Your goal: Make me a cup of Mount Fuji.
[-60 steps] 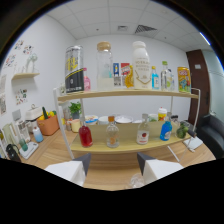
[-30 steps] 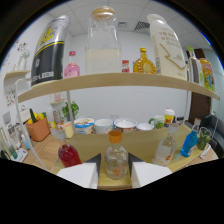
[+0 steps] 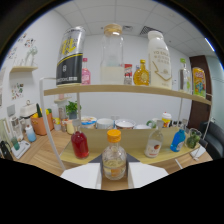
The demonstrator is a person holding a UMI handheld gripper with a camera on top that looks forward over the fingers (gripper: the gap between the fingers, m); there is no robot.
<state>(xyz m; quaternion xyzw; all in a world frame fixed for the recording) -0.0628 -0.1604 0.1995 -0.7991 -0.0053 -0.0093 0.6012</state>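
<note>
The gripper was found with its two white fingers spread apart, a small clear bottle with an orange cap standing between them on the lower shelf; whether either finger pressed on the glass could not be confirmed, and the bottle appeared to rest on its own base. Its contents looked pale and near colourless. Just to the left of it, slightly beyond the fingers, stood a bottle of red liquid. To the right on the same shelf were a bottle with a white label, a blue bottle and a green-tinted glass jar. Behind these, a row of bowls lined the back of the shelf. The upper shelf carried a tall black and yellow can, a small pink bottle, a large clear jar with pale liquid in its lower part, an amber bottle and a large white bottle. The gripper was held level, facing the shelving square on. The holding hand was not visible.
</note>
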